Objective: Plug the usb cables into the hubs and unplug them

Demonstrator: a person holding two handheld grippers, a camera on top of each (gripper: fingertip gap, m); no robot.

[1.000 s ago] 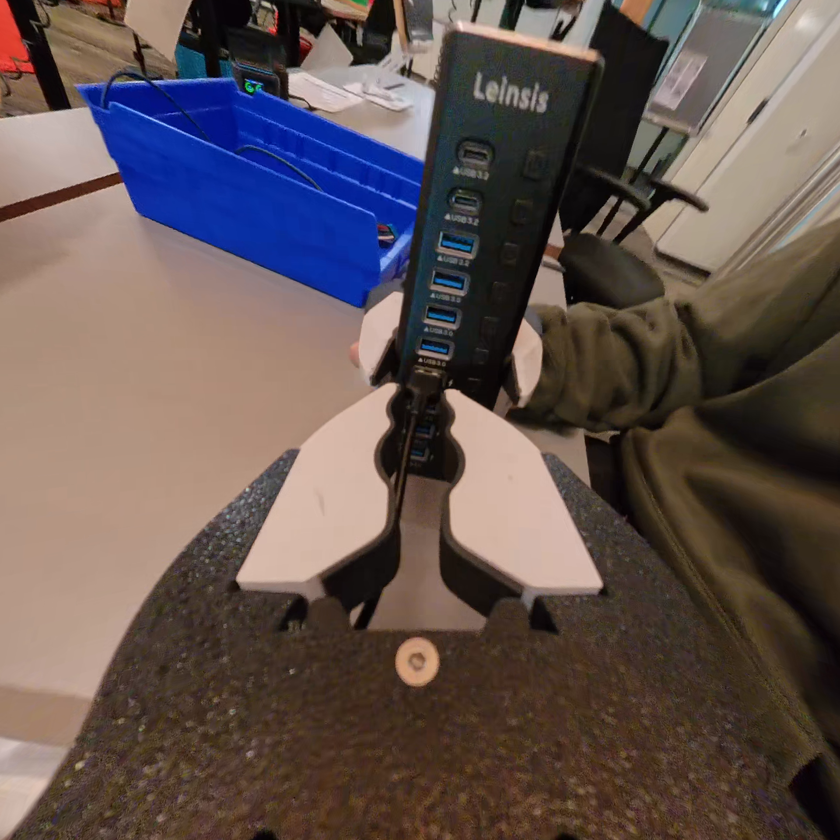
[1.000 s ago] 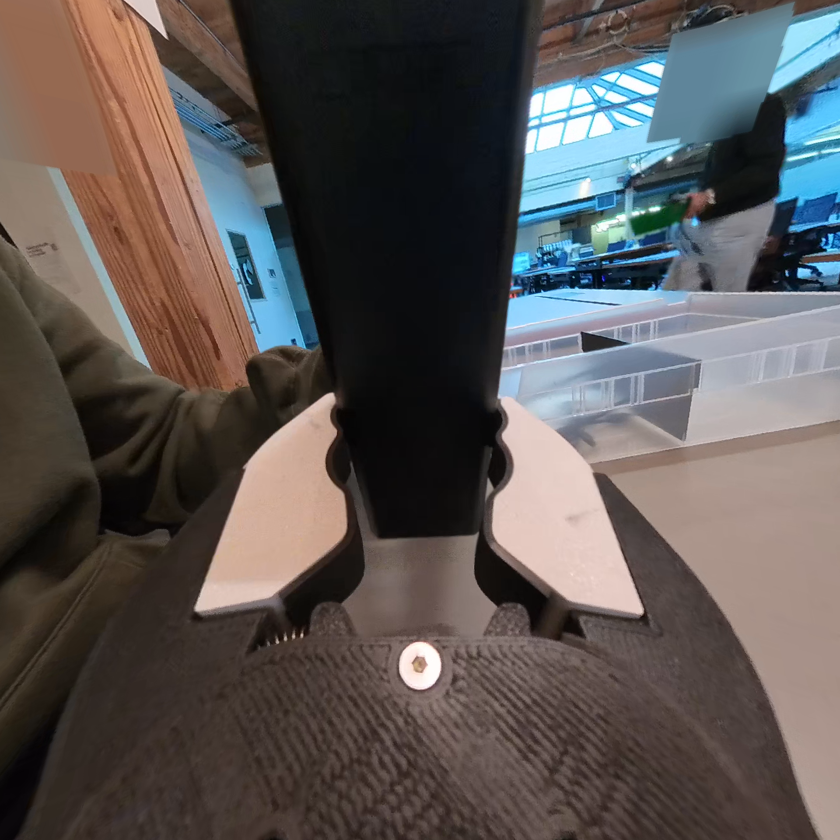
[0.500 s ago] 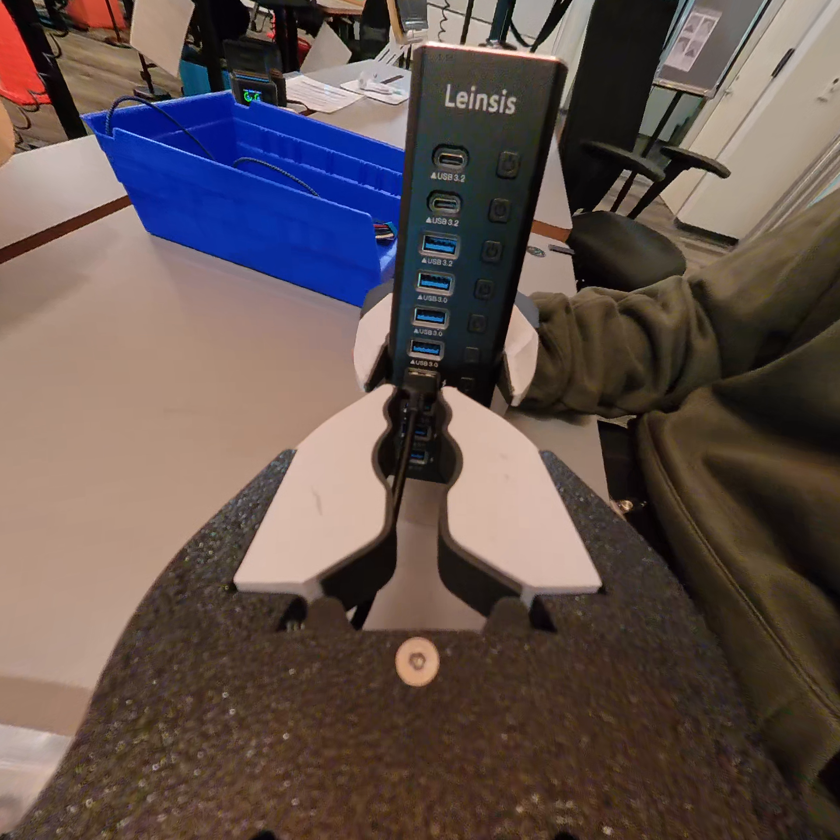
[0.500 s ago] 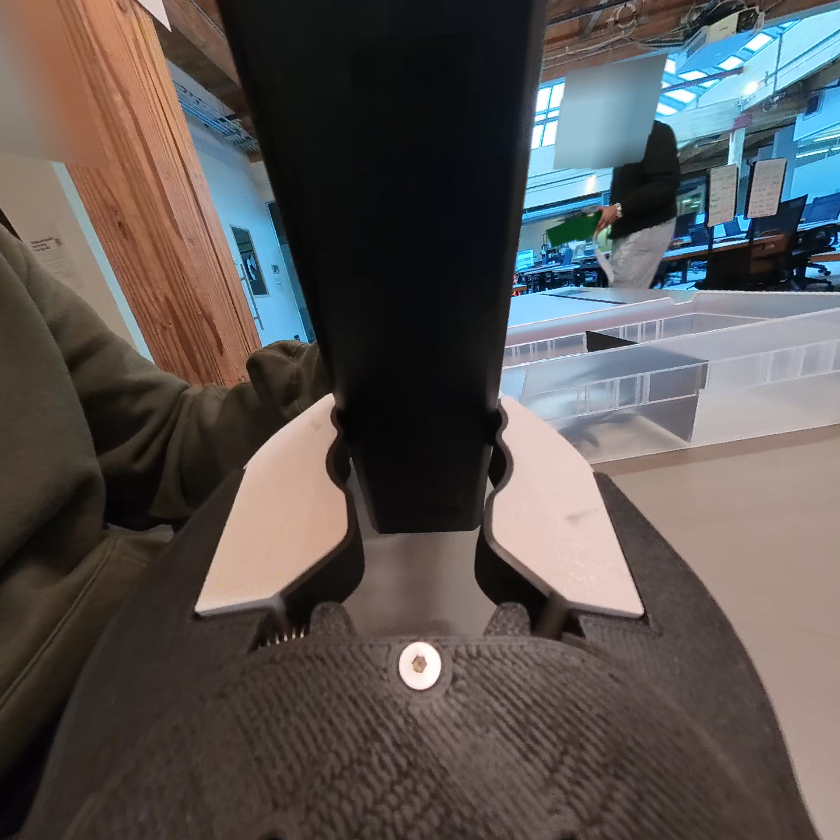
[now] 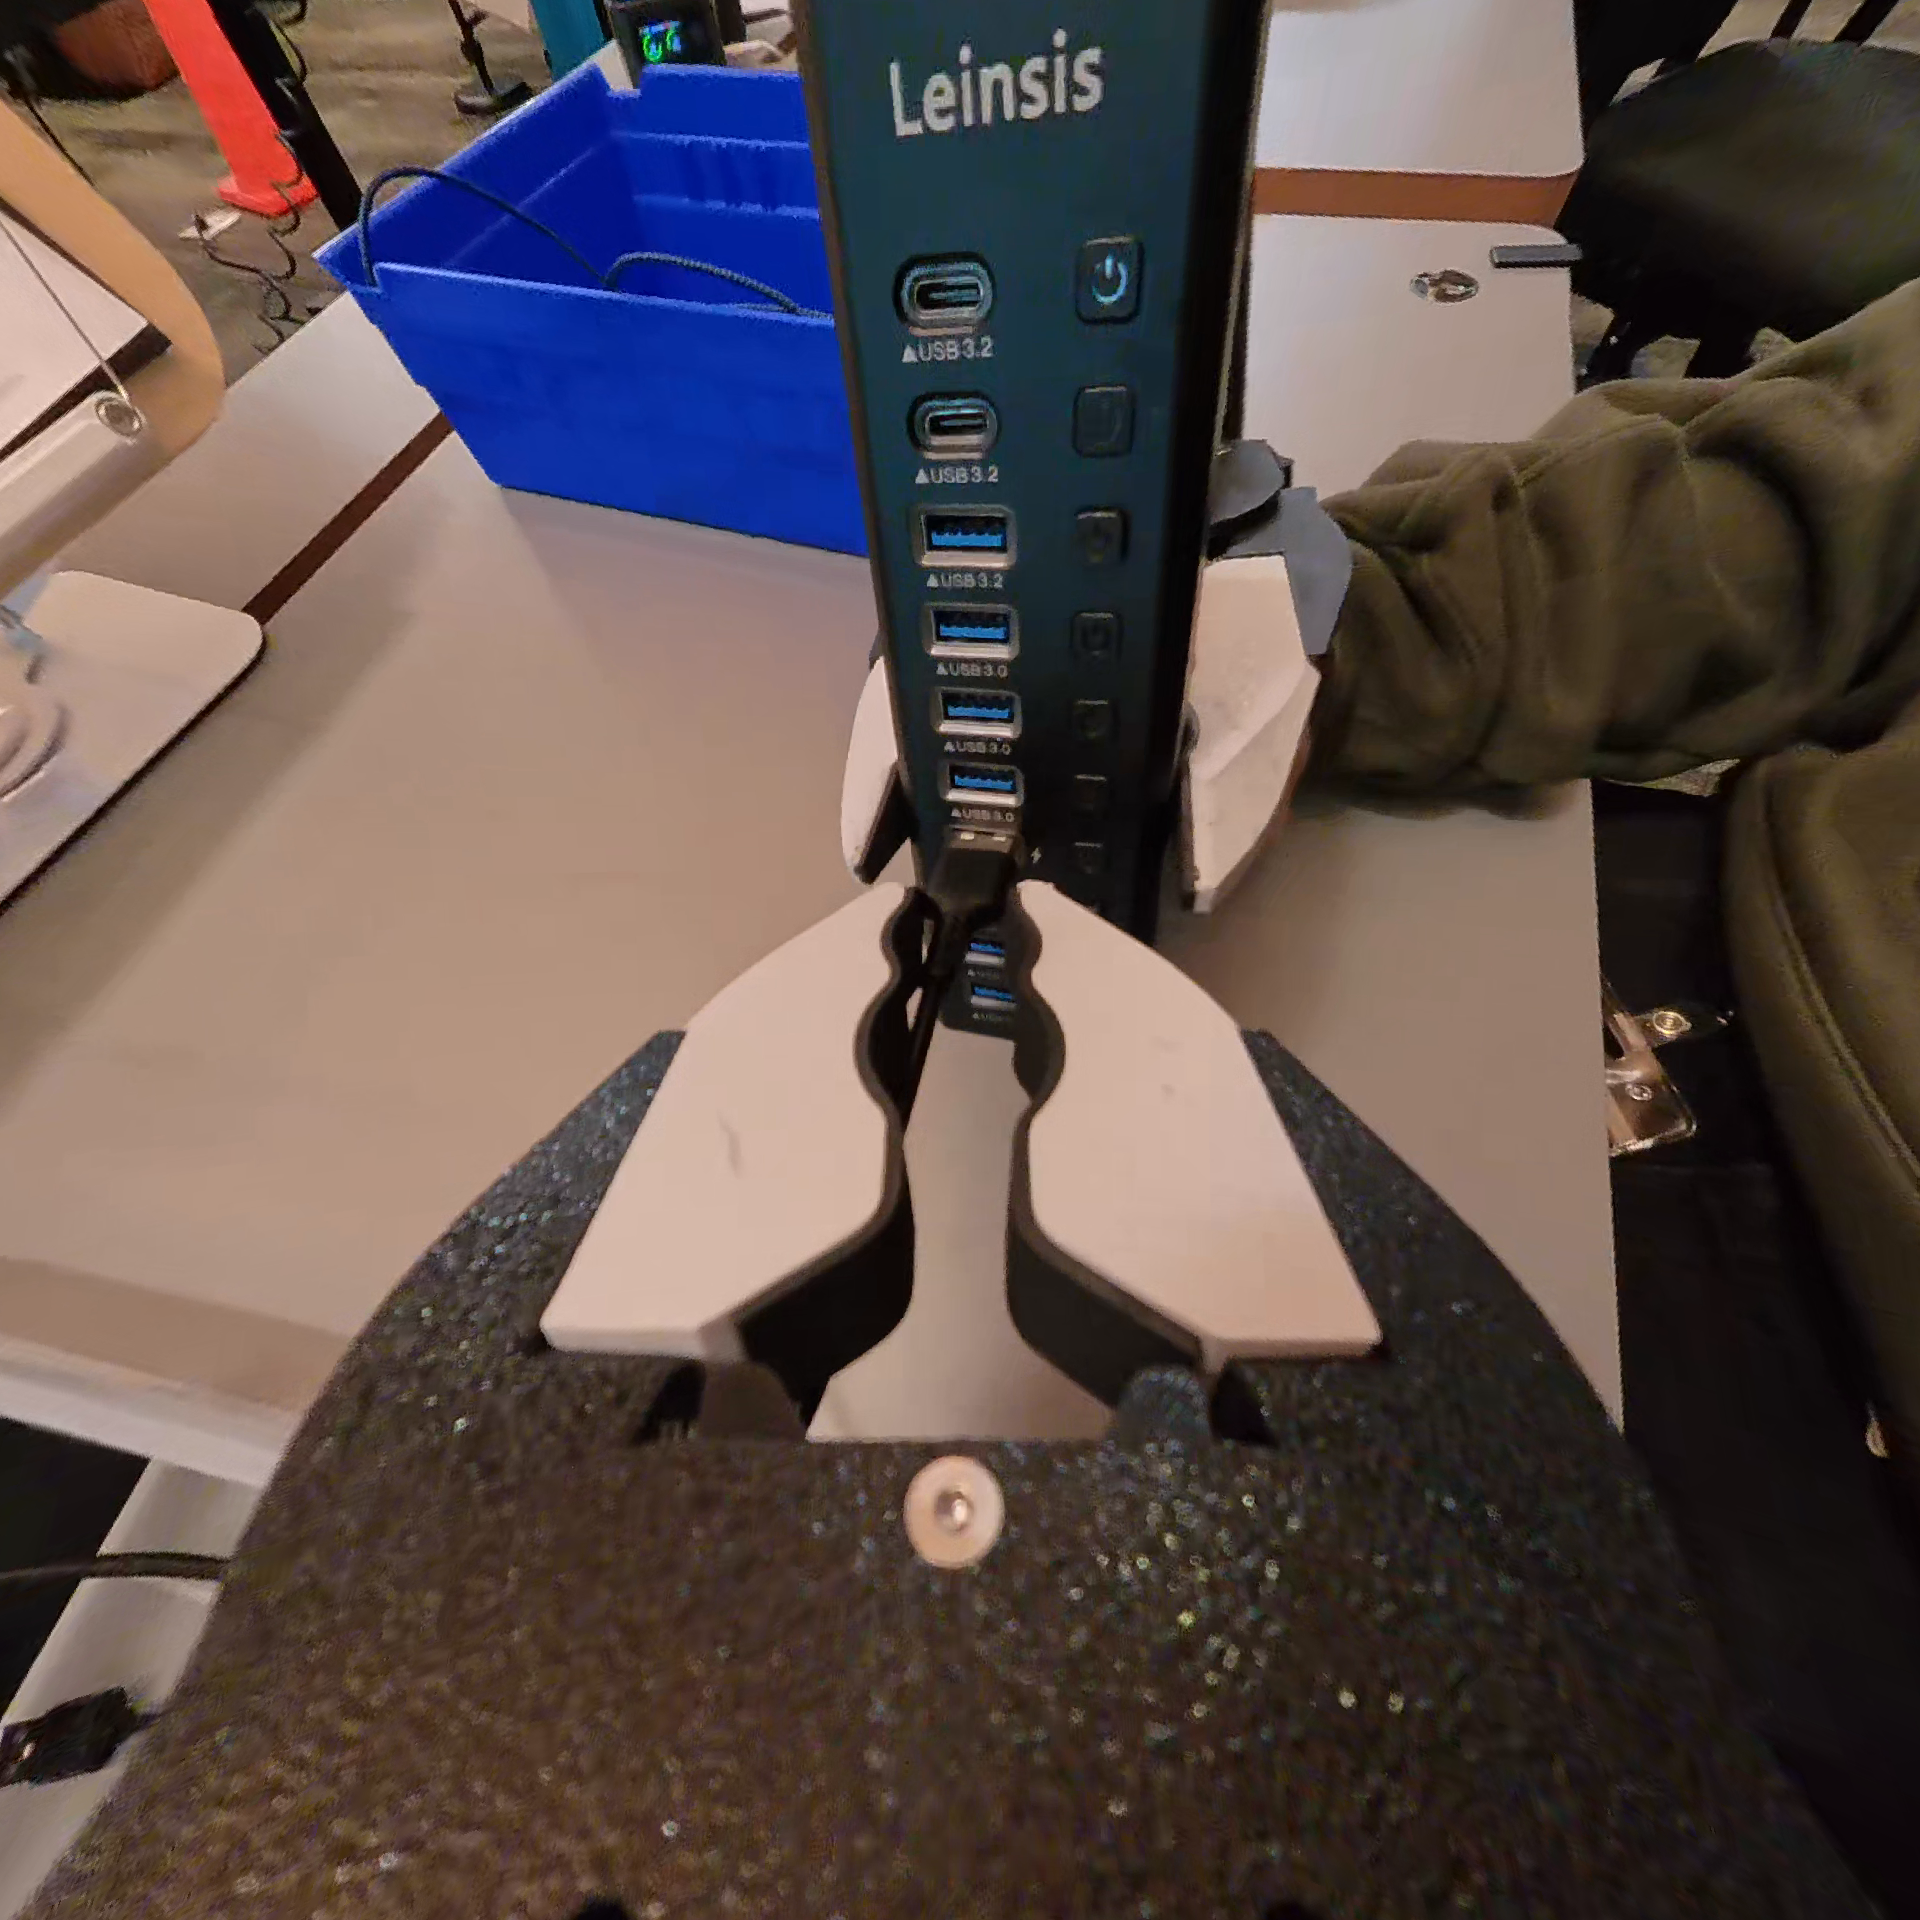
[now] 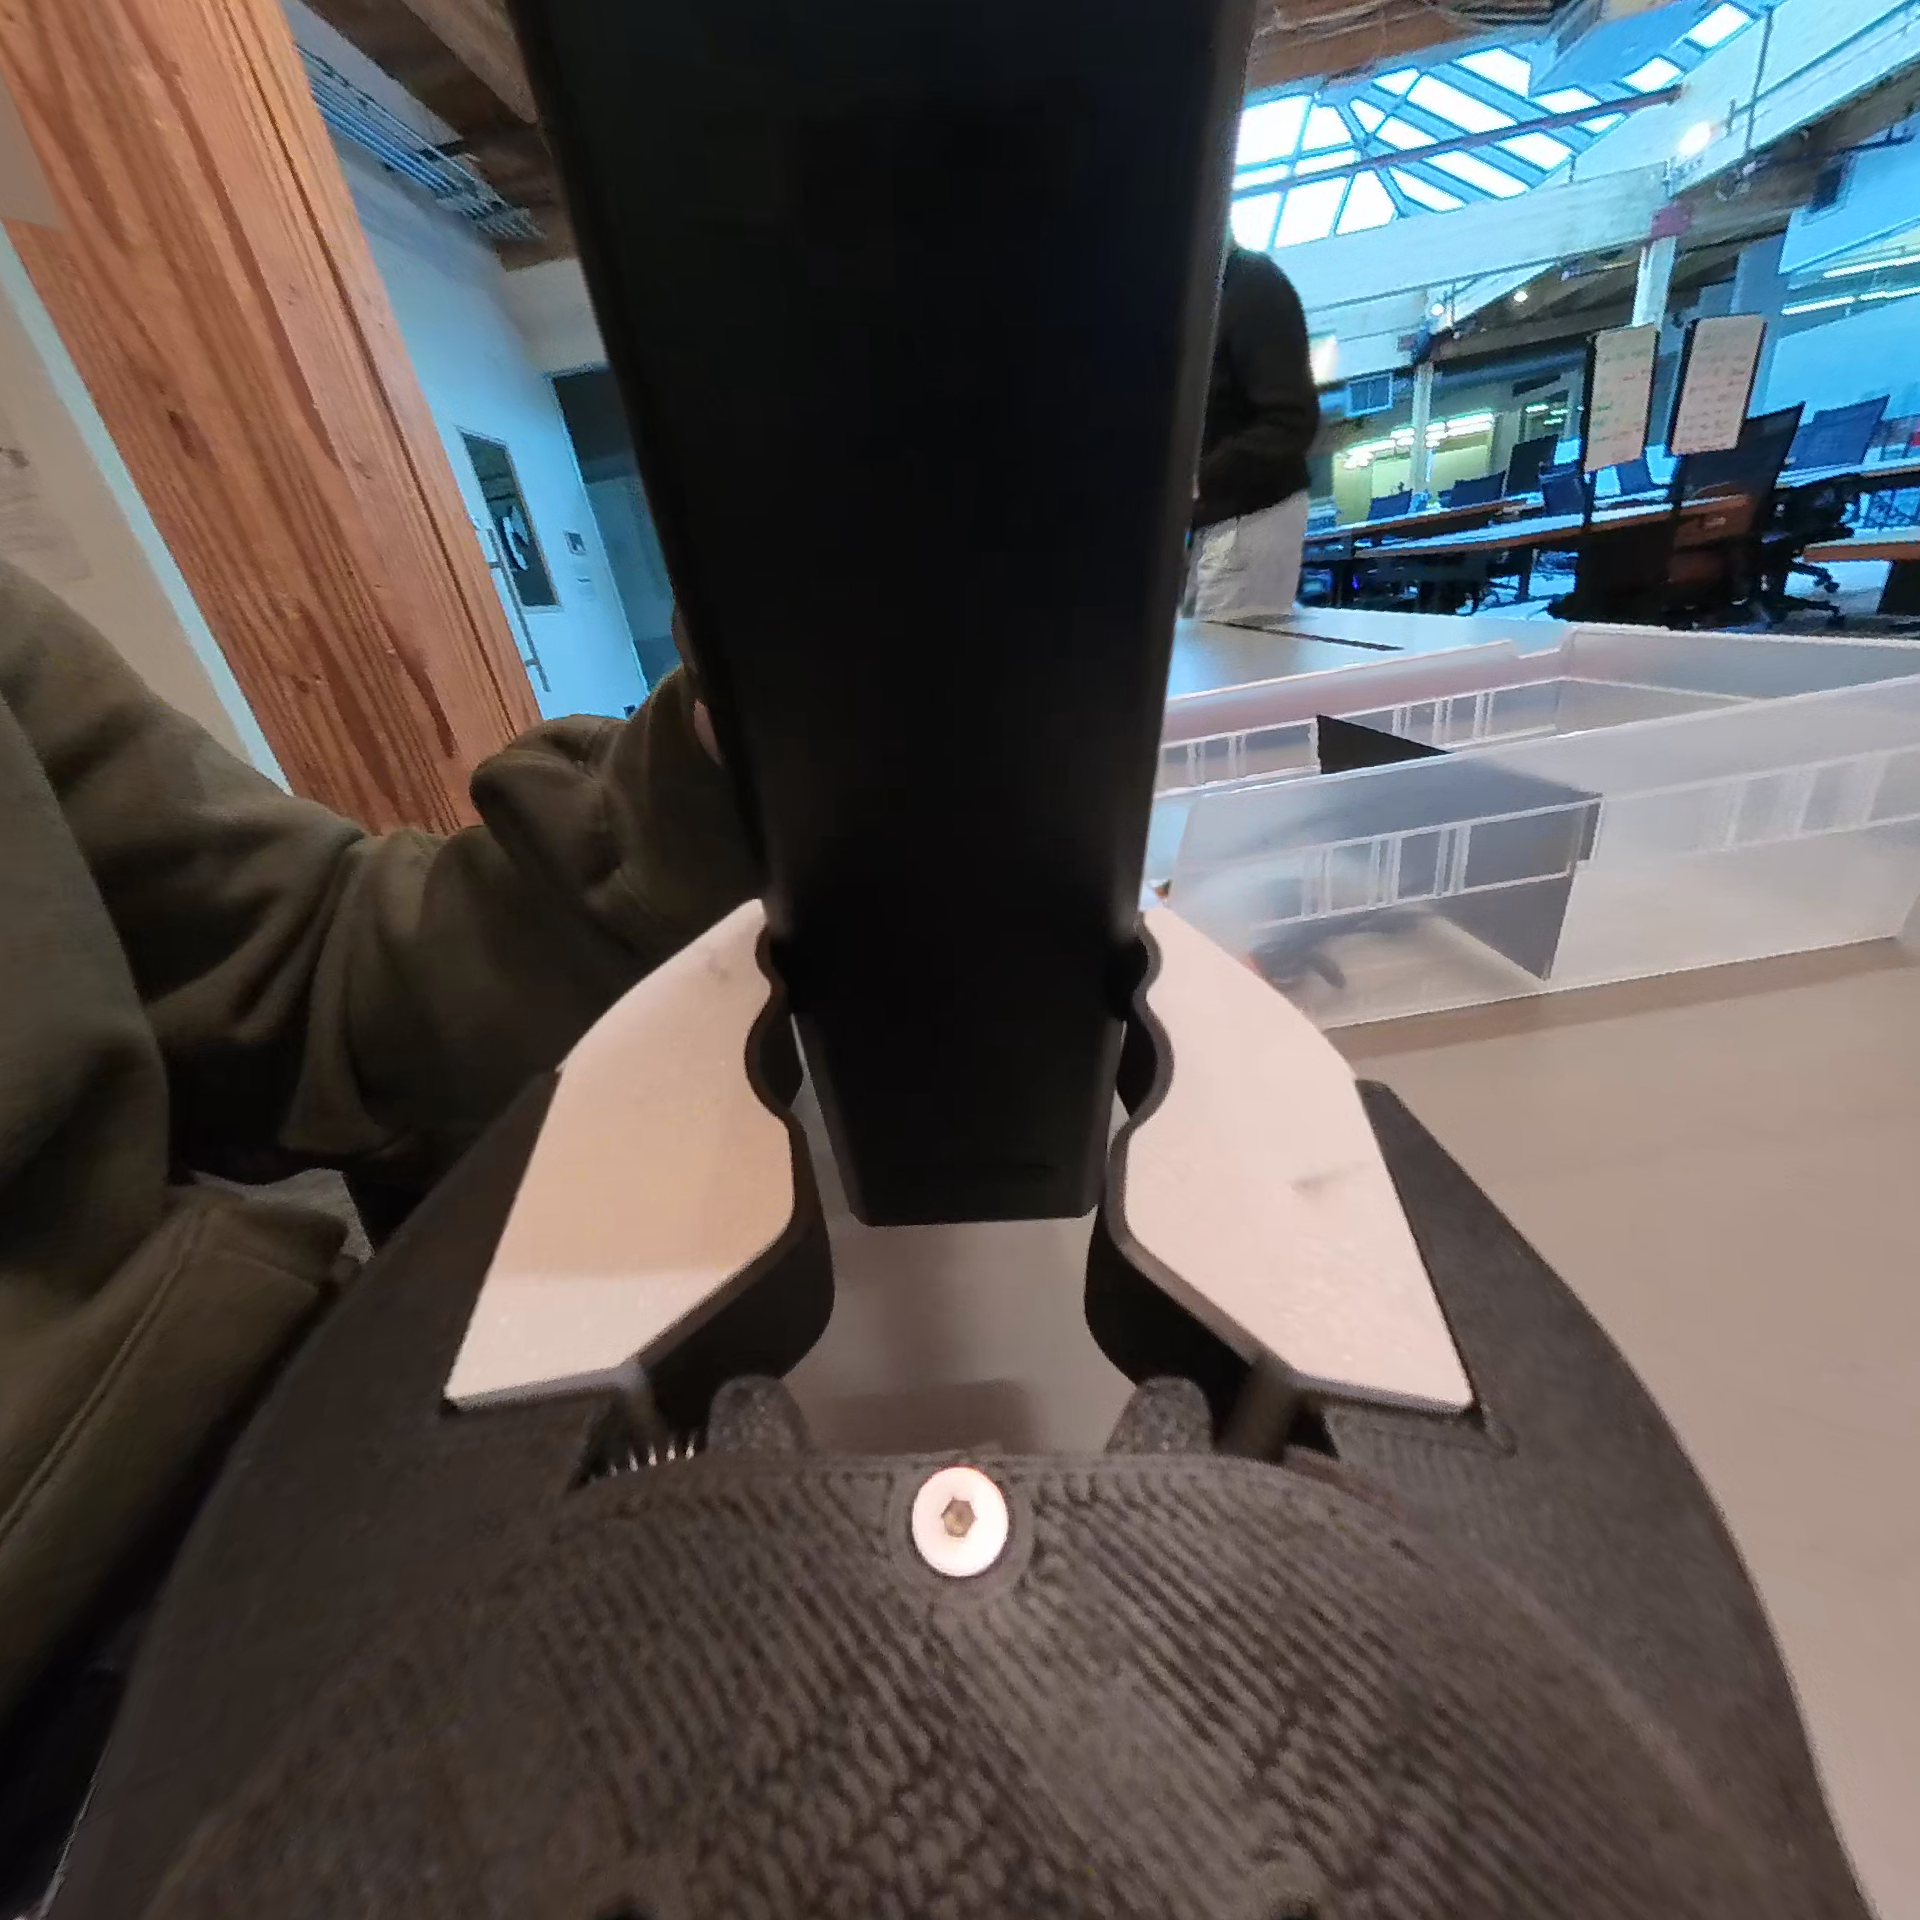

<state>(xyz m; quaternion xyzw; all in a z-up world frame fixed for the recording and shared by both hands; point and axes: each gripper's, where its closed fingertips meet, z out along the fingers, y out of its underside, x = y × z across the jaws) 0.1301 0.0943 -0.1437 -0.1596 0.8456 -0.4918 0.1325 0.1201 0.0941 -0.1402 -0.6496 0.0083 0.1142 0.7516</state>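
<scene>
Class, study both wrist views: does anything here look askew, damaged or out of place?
Nothing stands out. The right gripper holds the black hub upright, and the left gripper holds the USB plug squarely at a port.

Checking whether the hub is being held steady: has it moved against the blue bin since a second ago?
Yes. In the left wrist view the hub now covers the blue bin's right end, where it earlier stood beside it.
</scene>
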